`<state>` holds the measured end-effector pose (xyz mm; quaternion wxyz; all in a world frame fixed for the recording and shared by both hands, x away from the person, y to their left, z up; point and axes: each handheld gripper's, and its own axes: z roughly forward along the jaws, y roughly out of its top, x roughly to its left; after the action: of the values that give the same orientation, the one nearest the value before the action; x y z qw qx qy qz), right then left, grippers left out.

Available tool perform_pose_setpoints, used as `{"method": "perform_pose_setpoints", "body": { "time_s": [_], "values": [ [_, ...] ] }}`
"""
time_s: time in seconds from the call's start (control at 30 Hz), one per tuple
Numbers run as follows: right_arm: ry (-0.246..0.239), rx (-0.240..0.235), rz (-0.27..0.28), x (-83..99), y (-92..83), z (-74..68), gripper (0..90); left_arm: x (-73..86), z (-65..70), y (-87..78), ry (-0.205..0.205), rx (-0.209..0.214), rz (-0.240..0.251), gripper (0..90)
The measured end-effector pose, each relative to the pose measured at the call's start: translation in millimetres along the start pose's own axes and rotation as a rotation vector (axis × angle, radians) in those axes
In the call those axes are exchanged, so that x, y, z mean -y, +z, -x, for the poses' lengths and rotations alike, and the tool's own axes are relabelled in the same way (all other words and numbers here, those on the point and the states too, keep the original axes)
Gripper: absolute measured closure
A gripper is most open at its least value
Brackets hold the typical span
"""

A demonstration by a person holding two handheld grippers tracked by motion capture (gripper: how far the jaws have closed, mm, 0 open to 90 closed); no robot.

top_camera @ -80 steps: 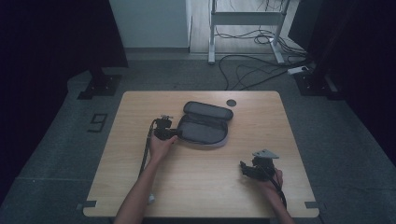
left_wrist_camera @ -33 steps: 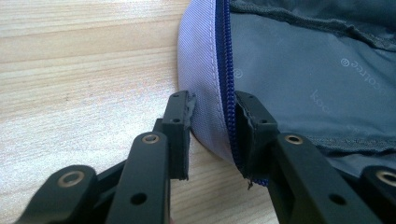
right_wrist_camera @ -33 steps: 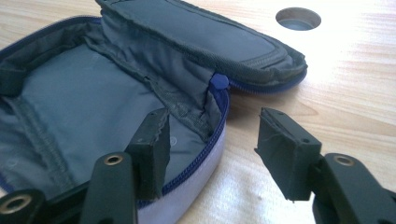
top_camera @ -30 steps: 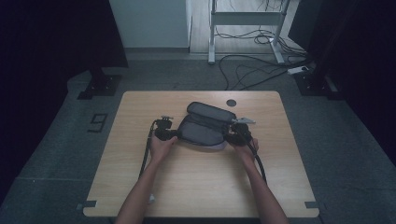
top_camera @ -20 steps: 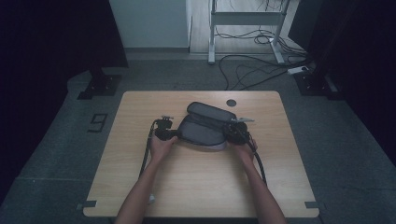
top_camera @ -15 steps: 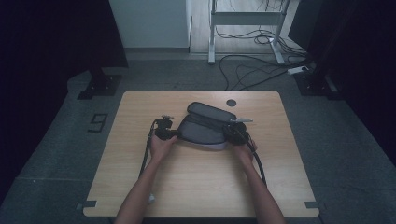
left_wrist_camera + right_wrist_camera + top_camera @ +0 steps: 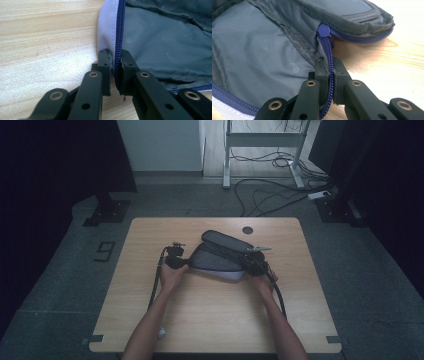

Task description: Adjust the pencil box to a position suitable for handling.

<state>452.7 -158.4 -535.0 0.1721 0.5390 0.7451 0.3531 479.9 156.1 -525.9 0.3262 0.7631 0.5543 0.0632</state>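
An open grey zip case (image 7: 220, 259) with a blue zipper lies in the middle of the wooden table (image 7: 210, 315), its lid (image 7: 227, 242) tipped up at the back. My left gripper (image 7: 184, 264) is at the case's left end. In the left gripper view its jaws (image 7: 115, 56) have just been closing and now pinch the case's rim (image 7: 113, 37) along the zipper. My right gripper (image 7: 249, 263) is at the case's right end. Its jaws (image 7: 329, 63) have just been closing and clamp the zipper edge (image 7: 327, 47) just below the blue zipper pull (image 7: 323, 30).
A round cable hole (image 7: 248, 230) sits in the table behind the case. Each gripper's black cable (image 7: 156, 280) trails toward the front edge. On the floor beyond the table lie loose cables (image 7: 270, 195) and a white desk frame (image 7: 260, 140).
The right hand came from the table's front right to the case's right end and its gripper closed on the rim. The left gripper kept its place at the left end.
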Motion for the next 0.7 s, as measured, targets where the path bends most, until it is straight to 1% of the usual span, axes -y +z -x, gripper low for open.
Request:
{"method": "perform_pose_setpoints", "body": {
  "time_s": [0.03,0.07,0.13,0.3,0.43,0.47,0.5,0.53,0.57,0.6,0.67,0.7],
  "values": [
    [0.000,0.000,0.000,0.0,0.0,0.0,84.0,0.0,0.0,0.0,0.000,0.000,0.000,83.1],
    [0.002,-0.002,0.006,-0.3,-1.6,-0.6,84.0,-0.2,-1.7,-0.4,-0.011,0.010,0.002,83.3],
    [0.002,-0.003,0.016,-0.5,-3.0,-0.8,84.0,-0.1,-2.9,-0.6,-0.016,0.017,0.003,83.3],
    [0.001,-0.006,0.028,-0.8,-6.5,-2.8,84.1,0.5,-3.0,-2.2,-0.011,0.016,0.002,84.6],
    [-0.009,-0.012,0.041,-1.6,-10.9,-5.1,84.1,1.9,-3.6,-5.3,-0.006,0.021,0.003,84.9],
    [-0.010,-0.013,0.042,-1.6,-12.2,-5.8,84.1,2.9,-4.0,-7.6,-0.007,0.029,0.011,85.0],
    [-0.012,-0.015,0.045,-1.4,-13.2,-6.3,84.1,2.9,-4.0,-7.6,-0.007,0.029,0.011,85.1],
    [-0.015,-0.017,0.047,-1.3,-14.4,-6.6,84.2,3.3,-4.8,-11.0,-0.006,0.041,0.018,85.4],
    [-0.015,-0.017,0.047,-1.3,-14.4,-6.6,84.2,3.3,-4.8,-11.0,-0.006,0.041,0.018,85.5],
    [-0.015,-0.021,0.055,-1.5,-17.3,-7.2,84.3,3.1,-4.5,-14.8,-0.003,0.048,0.026,85.6],
    [-0.018,-0.024,0.073,-1.4,-20.9,-7.8,84.4,2.9,-4.0,-16.7,-0.001,0.051,0.030,85.7],
    [-0.019,-0.025,0.076,-1.3,-22.8,-8.3,84.5,2.4,-2.5,-21.0,0.009,0.054,0.033,85.7]
  ]
}}
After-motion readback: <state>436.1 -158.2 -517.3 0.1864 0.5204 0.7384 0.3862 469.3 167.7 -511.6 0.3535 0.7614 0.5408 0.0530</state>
